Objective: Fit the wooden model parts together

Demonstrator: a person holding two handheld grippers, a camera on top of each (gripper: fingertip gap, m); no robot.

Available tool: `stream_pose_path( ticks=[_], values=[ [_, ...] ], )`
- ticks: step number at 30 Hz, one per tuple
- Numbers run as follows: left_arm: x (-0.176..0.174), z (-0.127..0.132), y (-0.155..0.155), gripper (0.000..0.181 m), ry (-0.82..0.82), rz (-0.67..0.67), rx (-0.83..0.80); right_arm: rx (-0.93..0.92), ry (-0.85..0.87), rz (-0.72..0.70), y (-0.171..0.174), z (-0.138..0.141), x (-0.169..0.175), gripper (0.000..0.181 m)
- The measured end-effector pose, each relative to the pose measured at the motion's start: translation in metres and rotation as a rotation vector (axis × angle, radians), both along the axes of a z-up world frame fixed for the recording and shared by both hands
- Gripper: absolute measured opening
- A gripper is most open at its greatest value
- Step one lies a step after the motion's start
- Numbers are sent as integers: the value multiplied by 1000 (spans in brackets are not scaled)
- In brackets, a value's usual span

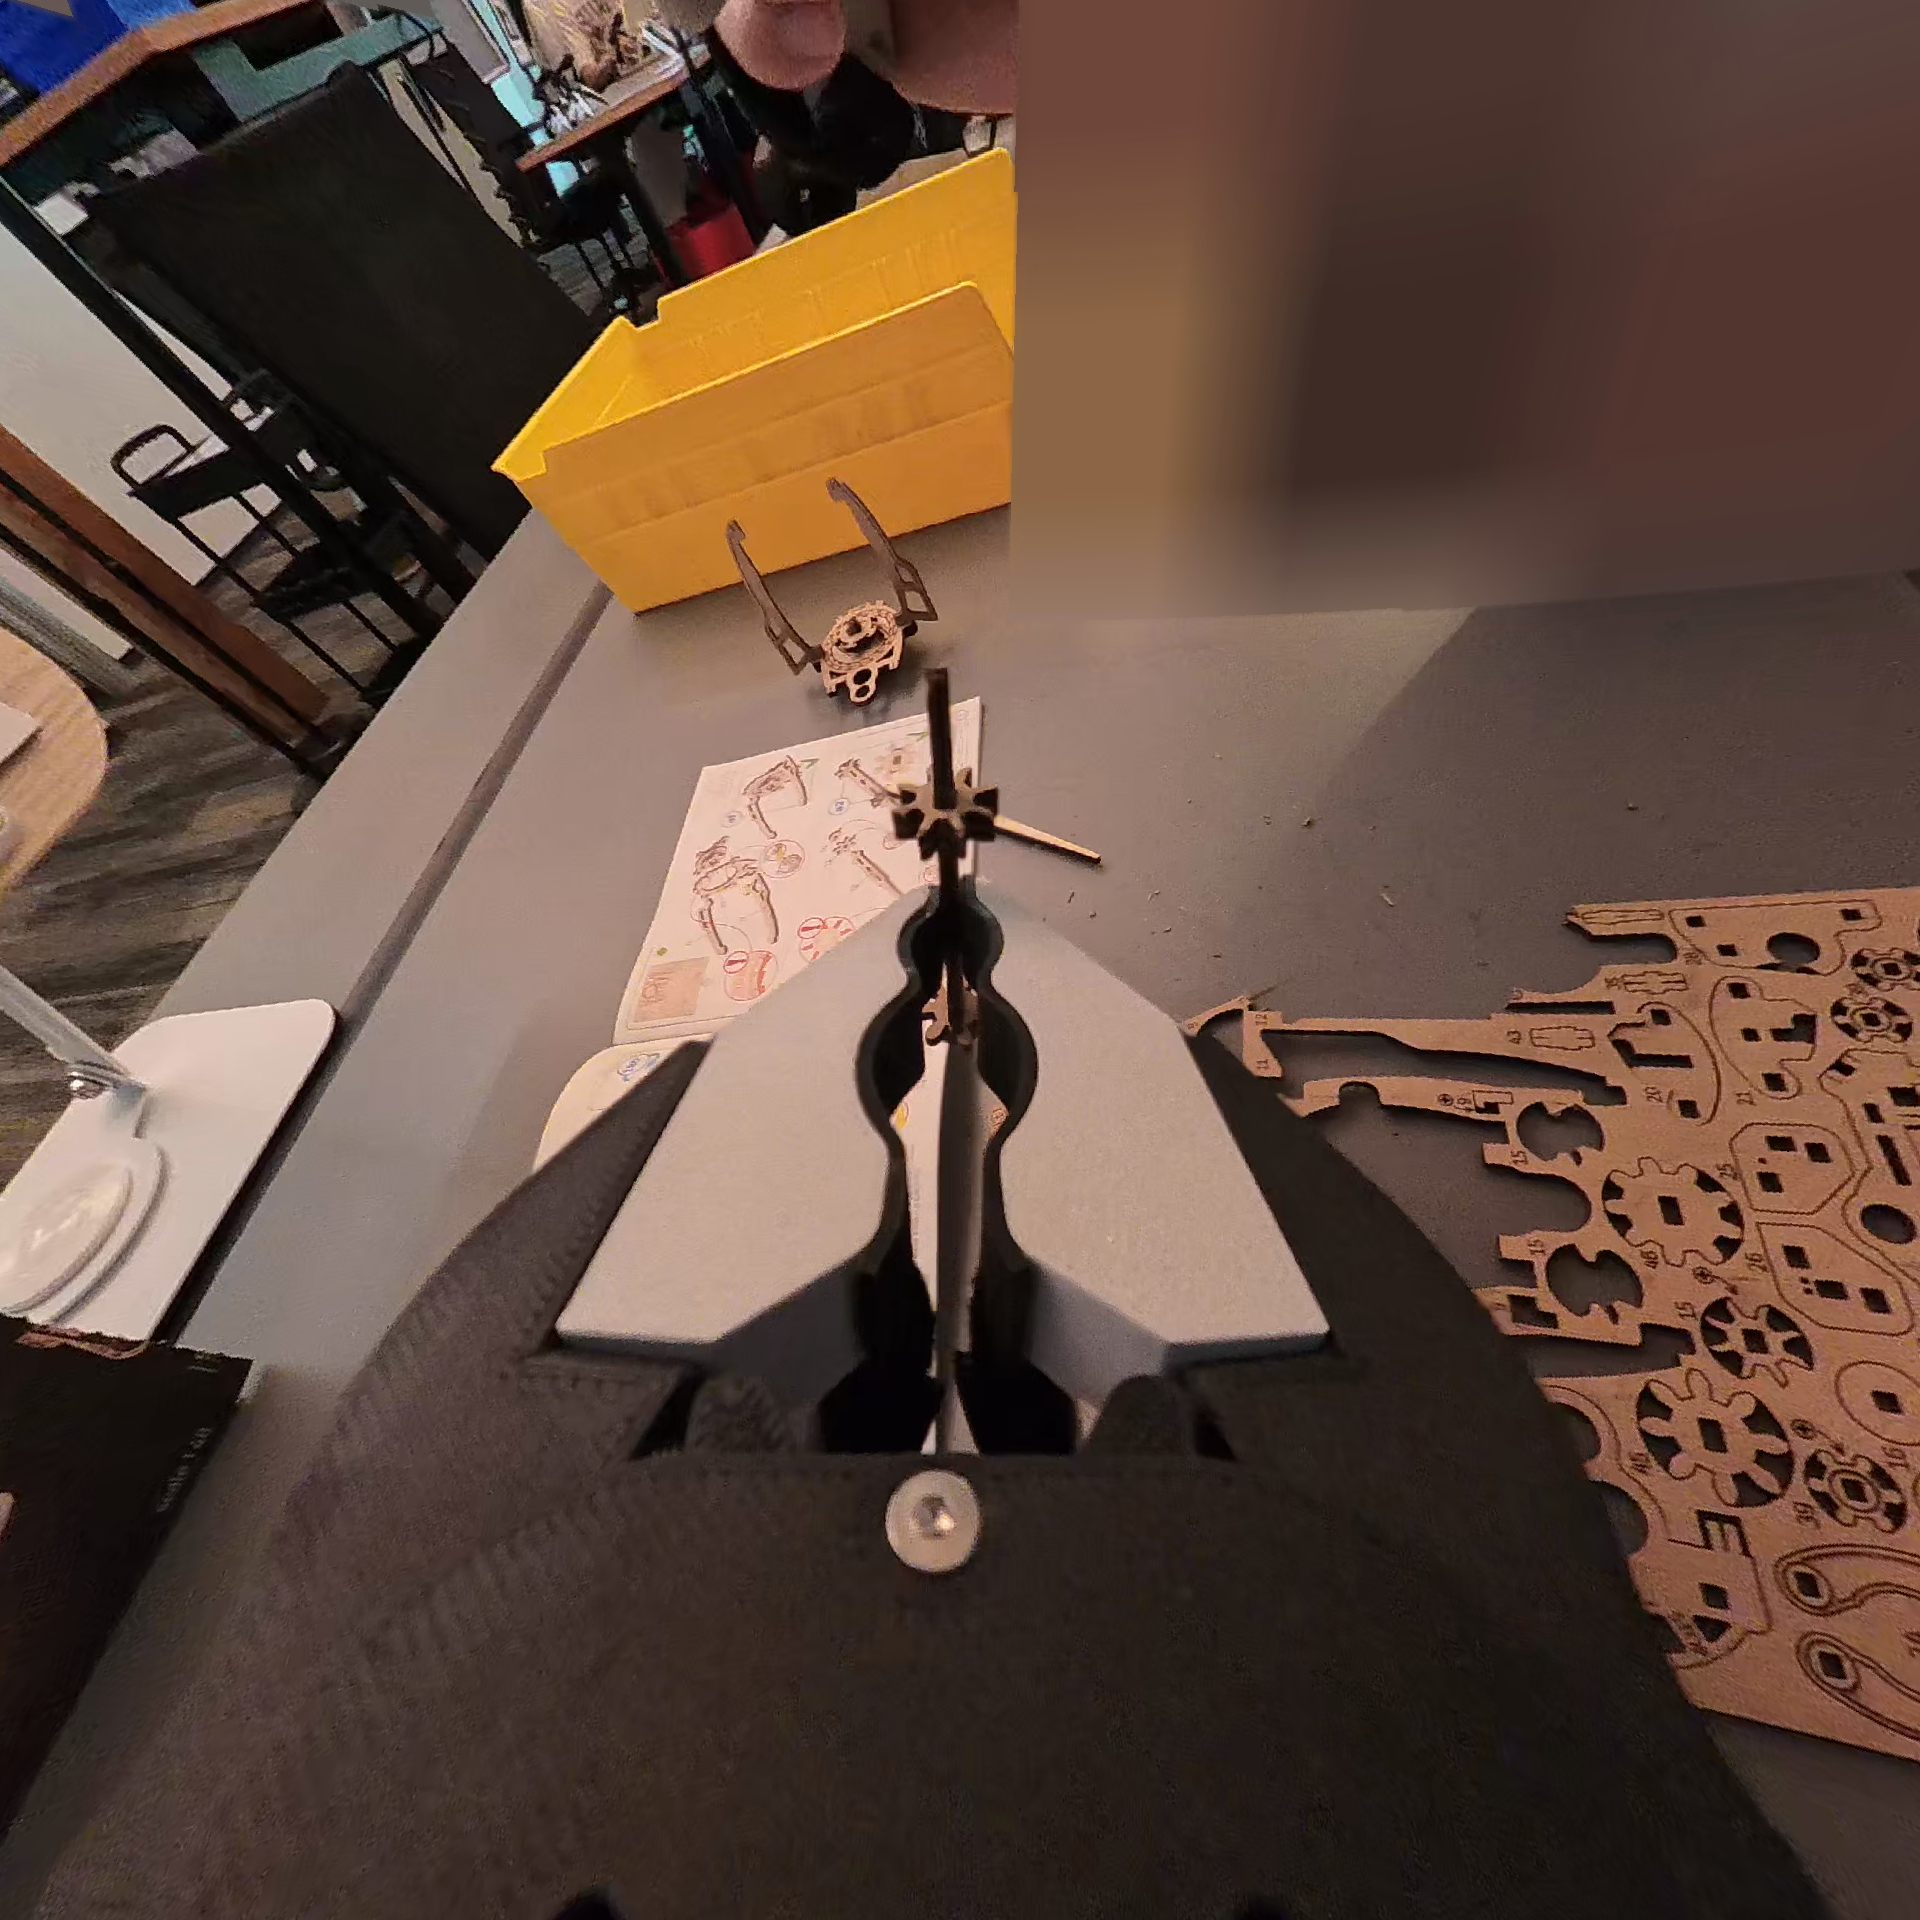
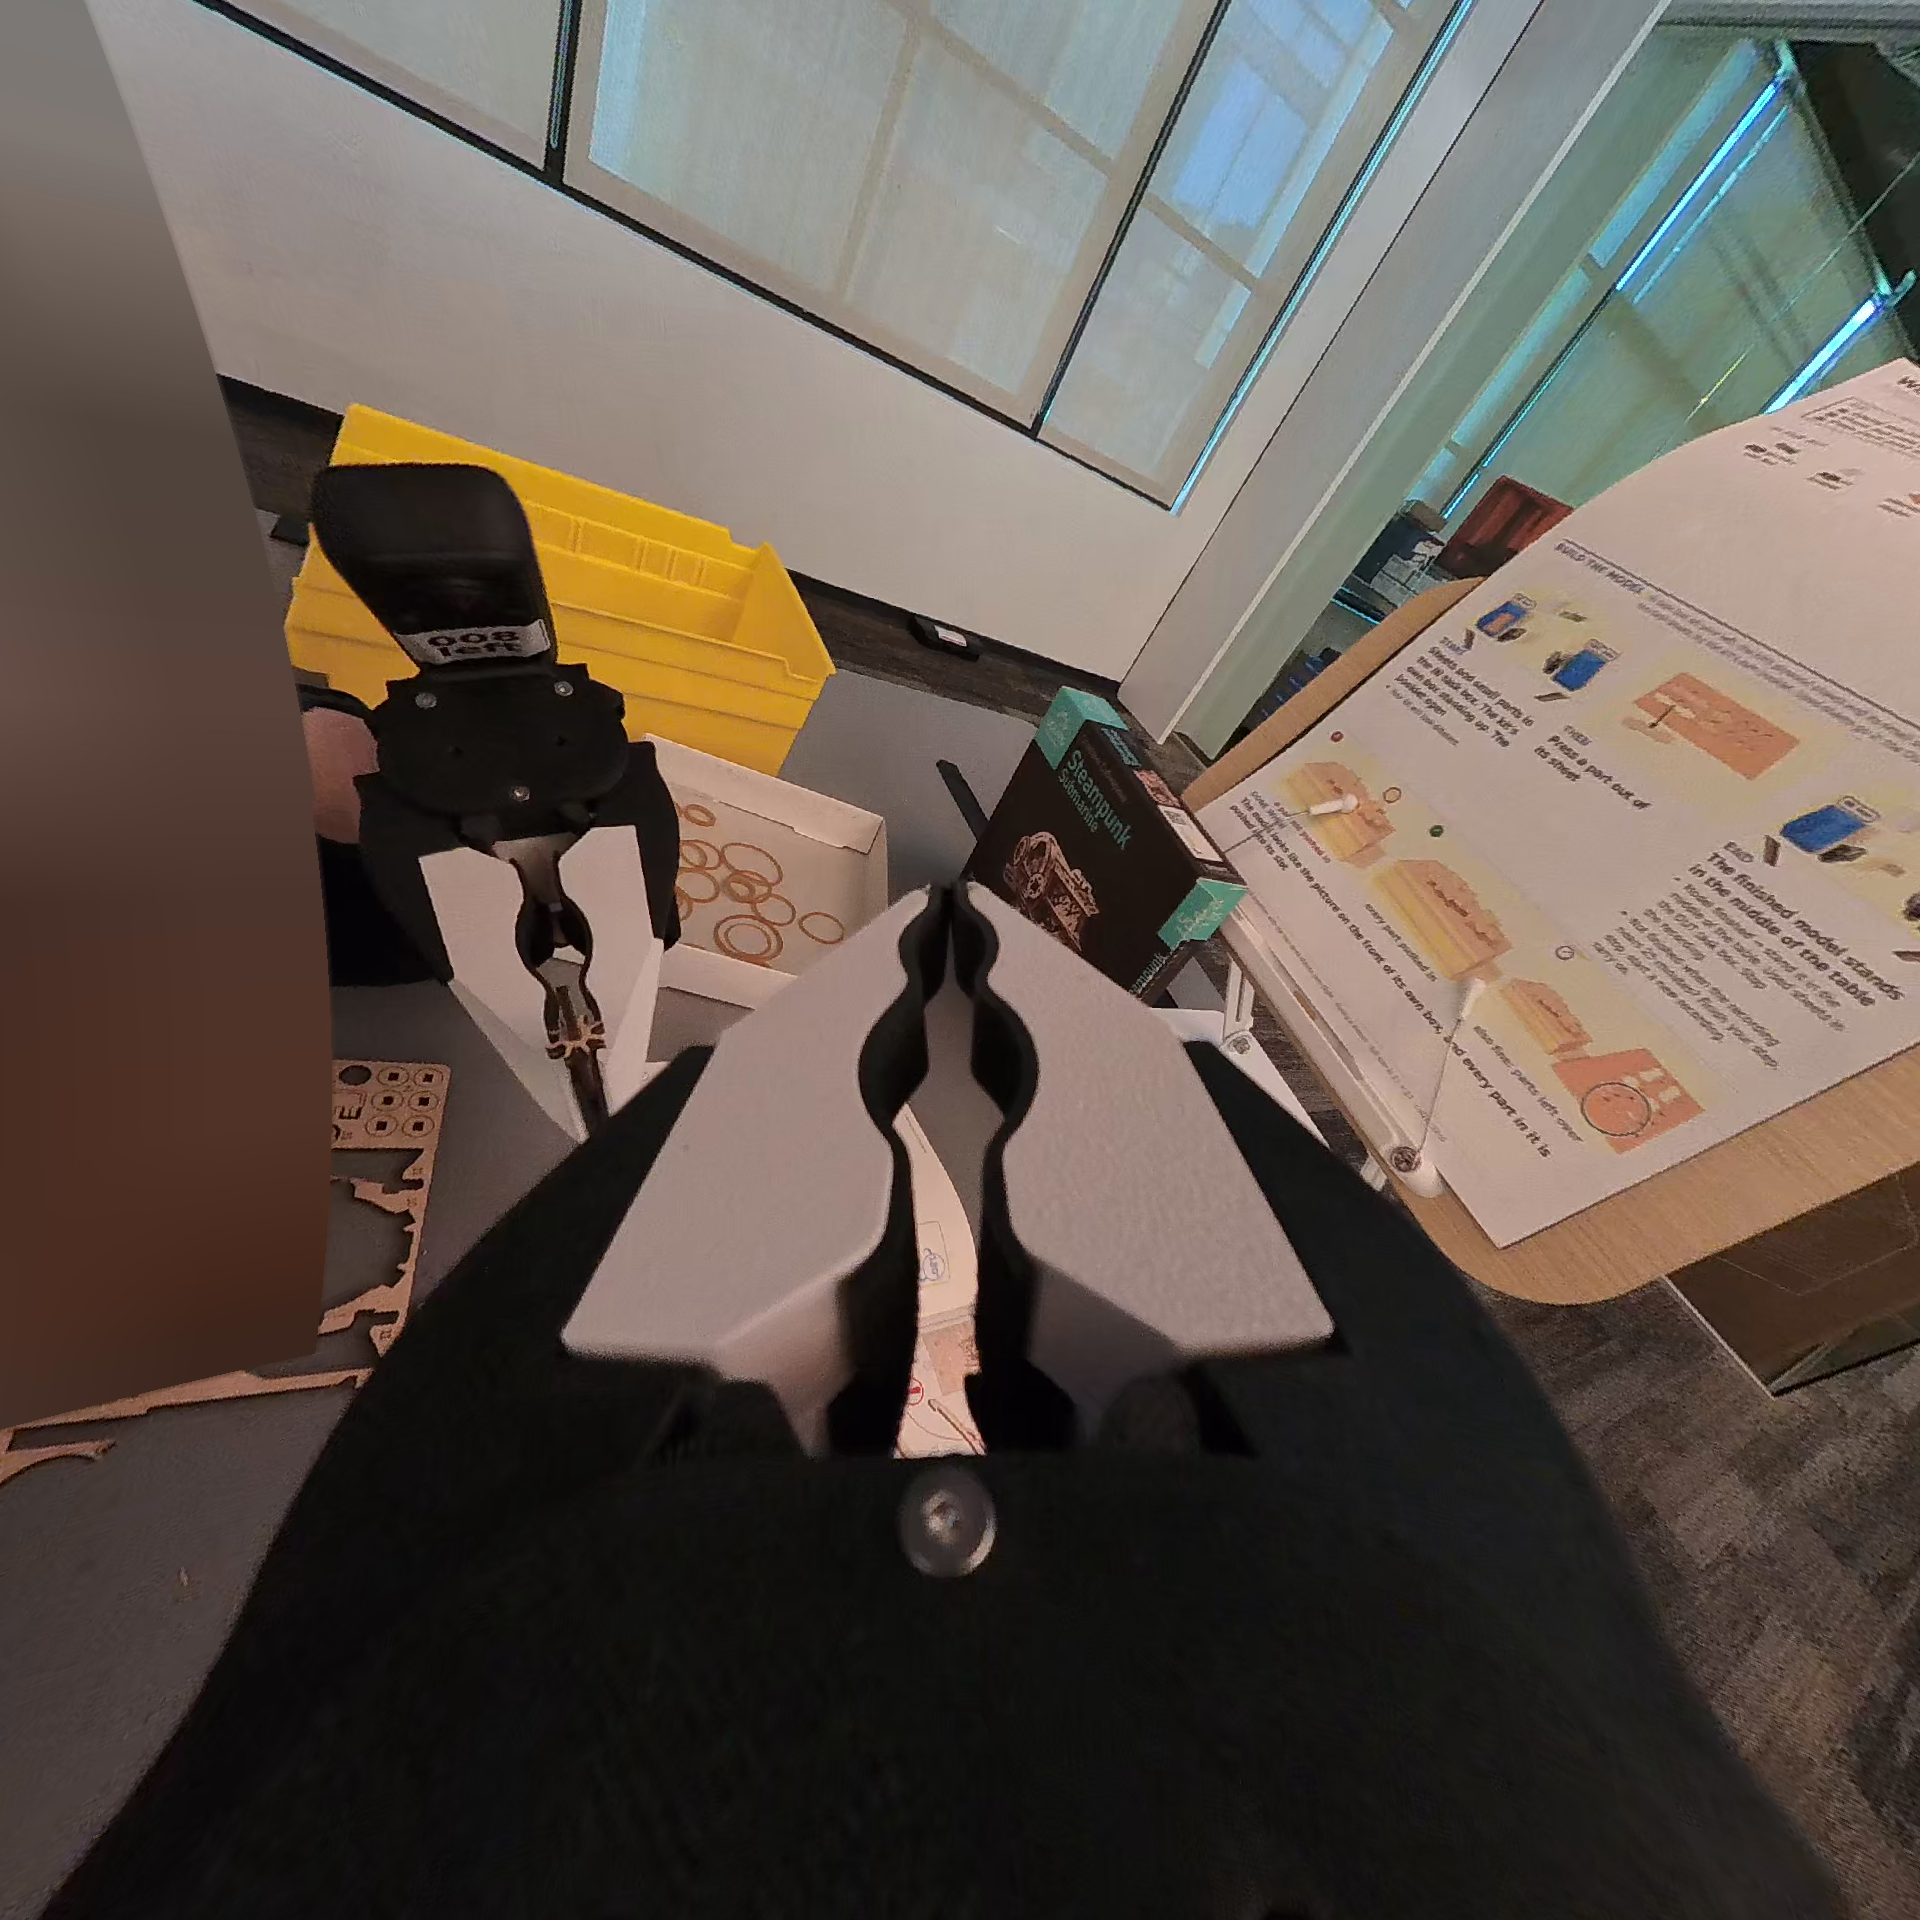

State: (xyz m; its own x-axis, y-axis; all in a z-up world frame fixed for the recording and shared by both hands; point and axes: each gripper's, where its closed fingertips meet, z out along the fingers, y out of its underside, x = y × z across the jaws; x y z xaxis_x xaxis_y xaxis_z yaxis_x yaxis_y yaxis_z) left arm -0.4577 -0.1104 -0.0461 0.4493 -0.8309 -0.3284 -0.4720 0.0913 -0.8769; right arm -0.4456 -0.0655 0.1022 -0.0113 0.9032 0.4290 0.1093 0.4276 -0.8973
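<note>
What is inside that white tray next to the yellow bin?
The white tray holds loose tan rubber bands lying on its floor. The left gripper in front covers its near left corner, so anything there is hidden.

1. Left wrist view looks down along its fingers, close over the grey table (image 1: 1299,727); yellow plastic bin (image 1: 790,436) at 12 o'clock.
2. Right wrist view tilts upward, sharing that bin (image 2: 665,623) at 11 o'clock.
</note>
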Motion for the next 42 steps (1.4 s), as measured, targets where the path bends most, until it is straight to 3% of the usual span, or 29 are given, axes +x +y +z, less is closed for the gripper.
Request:
stream_pose_path(
  ticks=[8, 30, 42],
  values=[
    [-10, 0, 9, 0, -108, 63, -145, 2, -18, -5, 2, -4, -1, 0],
    [-18, 4, 11, 0, -99, 74, -111, -2, -70, -14, 7, -16, -2, 0],
    [-20, 3, 5, 0, -75, 36, -98, -37, -162, 14, 7, -39, -9, 0]
  ],
)
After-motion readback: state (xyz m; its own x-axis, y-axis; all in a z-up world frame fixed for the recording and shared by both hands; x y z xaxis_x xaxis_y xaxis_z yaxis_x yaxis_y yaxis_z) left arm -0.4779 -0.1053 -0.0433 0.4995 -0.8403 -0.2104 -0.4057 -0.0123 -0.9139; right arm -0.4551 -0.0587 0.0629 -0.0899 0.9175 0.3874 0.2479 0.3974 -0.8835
